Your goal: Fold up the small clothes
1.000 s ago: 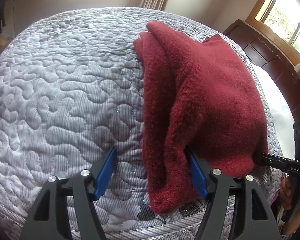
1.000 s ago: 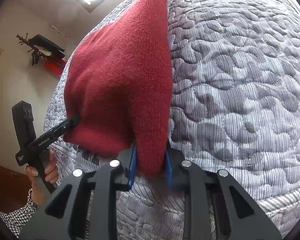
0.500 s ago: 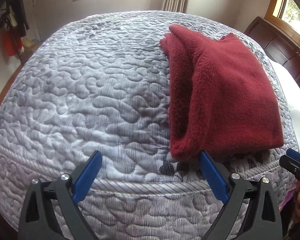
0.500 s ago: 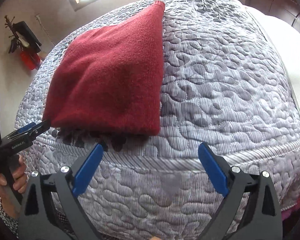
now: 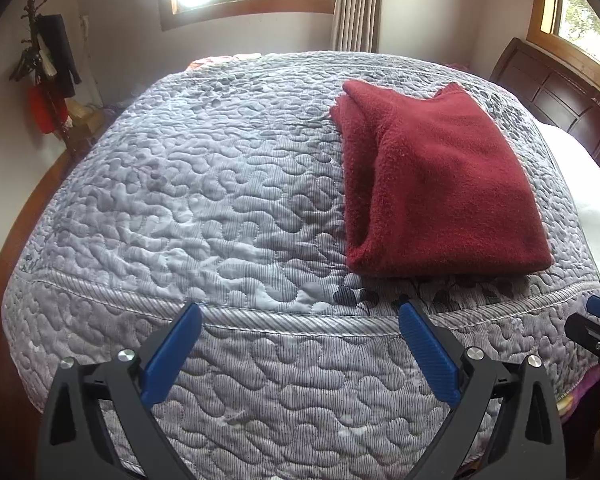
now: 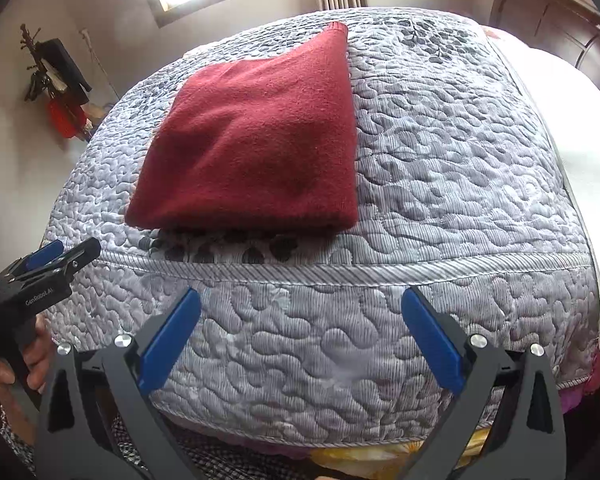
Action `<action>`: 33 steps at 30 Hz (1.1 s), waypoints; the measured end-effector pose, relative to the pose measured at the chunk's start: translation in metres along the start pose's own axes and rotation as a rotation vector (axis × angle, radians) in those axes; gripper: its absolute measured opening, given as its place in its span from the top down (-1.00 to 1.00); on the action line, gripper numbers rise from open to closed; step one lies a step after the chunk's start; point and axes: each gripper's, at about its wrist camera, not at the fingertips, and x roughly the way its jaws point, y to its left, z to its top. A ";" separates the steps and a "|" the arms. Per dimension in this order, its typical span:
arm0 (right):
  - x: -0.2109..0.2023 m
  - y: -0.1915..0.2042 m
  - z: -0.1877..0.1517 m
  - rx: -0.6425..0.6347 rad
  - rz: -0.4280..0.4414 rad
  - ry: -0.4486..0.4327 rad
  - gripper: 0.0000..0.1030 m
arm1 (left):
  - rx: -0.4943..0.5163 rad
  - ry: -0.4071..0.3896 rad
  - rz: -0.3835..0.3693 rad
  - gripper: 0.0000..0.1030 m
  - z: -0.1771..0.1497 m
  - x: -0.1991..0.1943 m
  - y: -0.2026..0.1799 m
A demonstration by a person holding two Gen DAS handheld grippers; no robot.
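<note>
- Both grippers, left (image 5: 298, 354) and right (image 6: 300, 338), are now drawn back with fingers spread wide and empty.
- Red sweater (image 6: 256, 140) is left folded on the quilt (image 6: 440, 168), near its front edge.
- Loose layers at the left side could be snagged and unfolded if the sweater is regripped carelessly.

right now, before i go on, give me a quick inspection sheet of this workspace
surface: grey quilted bedspread covering the bed, lying smooth near the front edge
job's things: dark red sweater, folded into a rough rectangle, lying flat close to the front edge
clutter: nothing seen on the bedspread besides the sweater
grippers: left gripper open, empty, off the bed edge; right gripper open, empty, also short of the sweater
cables: nothing seen
surroundings: white sheet beside the bedspread, dark wooden headboard, windows, beige curtain, coat rack with dark and red items by the wall
</note>
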 end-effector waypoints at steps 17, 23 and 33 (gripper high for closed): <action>-0.026 0.019 -0.007 -0.049 -0.044 -0.043 -0.94 | 0.021 -0.032 0.022 -0.93 -0.006 -0.030 0.003; -0.030 0.021 -0.007 -0.057 -0.050 -0.051 -0.94 | 0.024 -0.039 0.006 -0.93 -0.007 -0.036 -0.001; -0.031 0.026 -0.007 -0.067 -0.077 -0.067 -0.94 | 0.021 -0.043 0.006 -0.93 -0.008 -0.043 -0.003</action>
